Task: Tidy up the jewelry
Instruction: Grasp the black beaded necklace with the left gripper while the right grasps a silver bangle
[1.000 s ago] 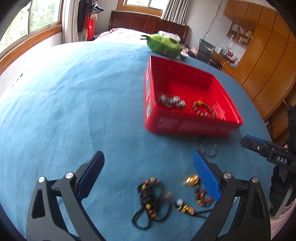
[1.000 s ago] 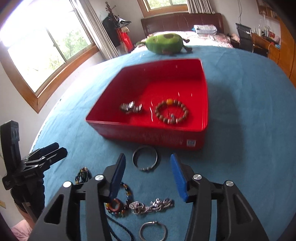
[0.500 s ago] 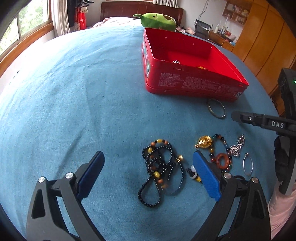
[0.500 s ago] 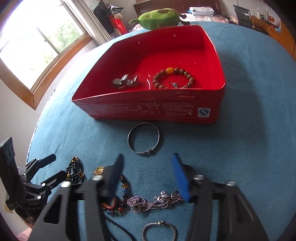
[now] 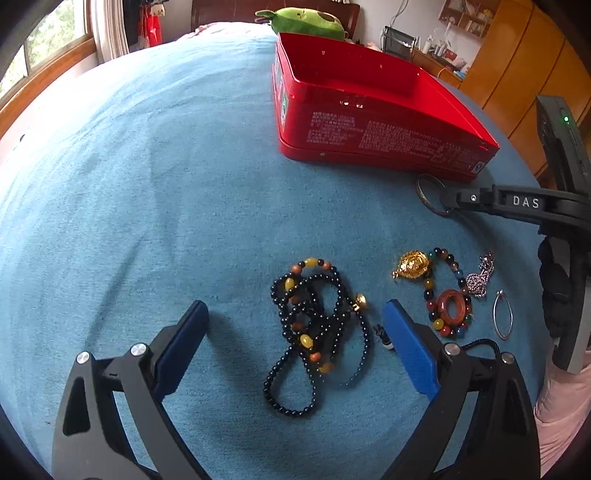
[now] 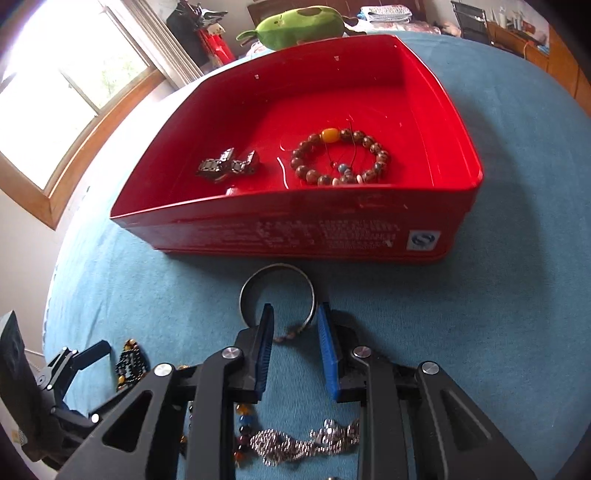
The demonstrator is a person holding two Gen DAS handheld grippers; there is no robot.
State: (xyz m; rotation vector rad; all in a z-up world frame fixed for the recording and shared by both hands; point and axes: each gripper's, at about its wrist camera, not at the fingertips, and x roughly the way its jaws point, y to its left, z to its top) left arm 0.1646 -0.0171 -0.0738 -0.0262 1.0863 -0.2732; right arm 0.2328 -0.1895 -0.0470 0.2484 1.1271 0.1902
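The left gripper (image 5: 295, 332) hangs low over a blue cloth-covered table (image 5: 147, 177), its blue-padded fingers (image 5: 410, 347) spread wide on either side of a tangled black bead necklace with amber and brown beads (image 5: 314, 325). Just right of it lie a gold filigree pendant (image 5: 412, 264), a multicoloured bead bracelet with a reddish ring (image 5: 448, 306), a silver chain (image 5: 478, 277) and a thin silver hoop (image 5: 502, 314). Farther off stands an open red rectangular tin (image 5: 369, 129); near its front wall the black right gripper (image 5: 452, 197) reaches onto a dark metal bangle (image 5: 428, 194). A green plush toy (image 5: 306, 20) sits behind the tin.

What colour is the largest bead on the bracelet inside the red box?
Orange-yellow; the bracelet shows best in the right wrist view.
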